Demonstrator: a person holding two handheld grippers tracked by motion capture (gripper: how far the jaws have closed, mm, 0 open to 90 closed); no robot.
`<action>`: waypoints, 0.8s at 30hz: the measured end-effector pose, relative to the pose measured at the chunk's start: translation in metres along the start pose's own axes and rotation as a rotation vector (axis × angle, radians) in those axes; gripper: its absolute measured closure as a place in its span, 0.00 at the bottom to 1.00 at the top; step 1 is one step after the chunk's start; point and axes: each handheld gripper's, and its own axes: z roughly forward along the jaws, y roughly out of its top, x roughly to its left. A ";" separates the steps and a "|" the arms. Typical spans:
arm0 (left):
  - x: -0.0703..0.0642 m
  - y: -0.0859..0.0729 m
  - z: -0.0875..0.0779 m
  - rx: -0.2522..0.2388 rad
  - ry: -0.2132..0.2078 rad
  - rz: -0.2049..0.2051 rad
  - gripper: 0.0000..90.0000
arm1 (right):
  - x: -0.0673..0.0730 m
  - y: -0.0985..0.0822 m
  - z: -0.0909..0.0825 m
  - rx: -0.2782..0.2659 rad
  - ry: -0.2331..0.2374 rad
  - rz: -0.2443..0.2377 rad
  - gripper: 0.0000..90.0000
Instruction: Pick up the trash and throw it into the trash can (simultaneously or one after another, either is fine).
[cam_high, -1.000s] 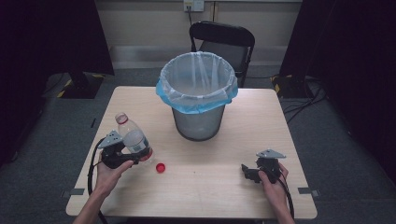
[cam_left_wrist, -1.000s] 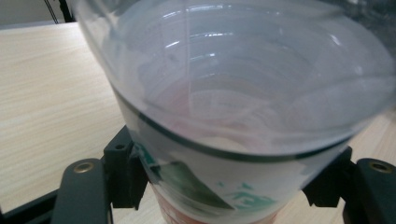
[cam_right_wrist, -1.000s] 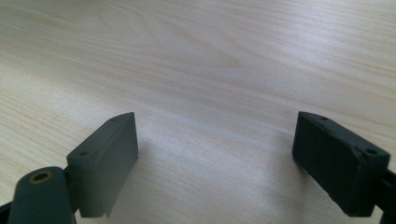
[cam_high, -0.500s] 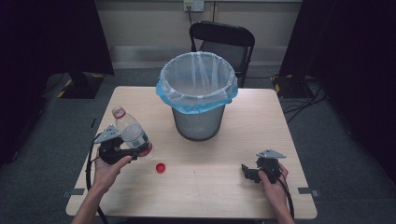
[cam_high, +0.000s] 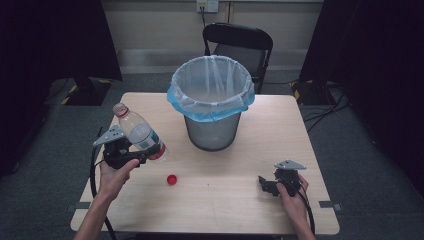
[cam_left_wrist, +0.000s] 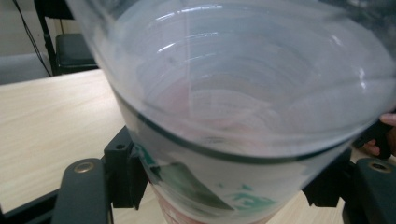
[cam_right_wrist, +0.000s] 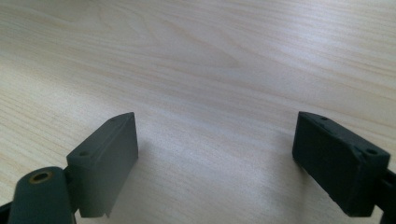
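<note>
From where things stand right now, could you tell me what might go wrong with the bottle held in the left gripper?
1. The bottle is clear, smooth plastic held tilted, low on its body, by the left gripper; it could slip or pivot between the fingers.
2. If it is headed for the bin, it might clip the rim and tip it.
3. The loose red cap on the table could get knocked off by a passing hand or cable.

a bare lab room: dark curtains (cam_high: 60, 40), wooden table (cam_high: 300, 130), folding chair (cam_high: 239, 45), wall socket (cam_high: 206, 5).
</note>
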 end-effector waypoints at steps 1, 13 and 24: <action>-0.001 0.002 0.000 -0.005 0.000 0.006 0.33 | 0.000 0.000 0.000 0.000 0.000 0.000 0.15; -0.003 0.019 0.001 -0.047 -0.005 0.023 0.33 | 0.000 0.000 0.000 0.000 0.000 0.000 0.15; -0.006 0.042 -0.003 -0.113 -0.018 0.032 0.34 | 0.000 0.000 0.000 0.000 0.000 0.000 0.15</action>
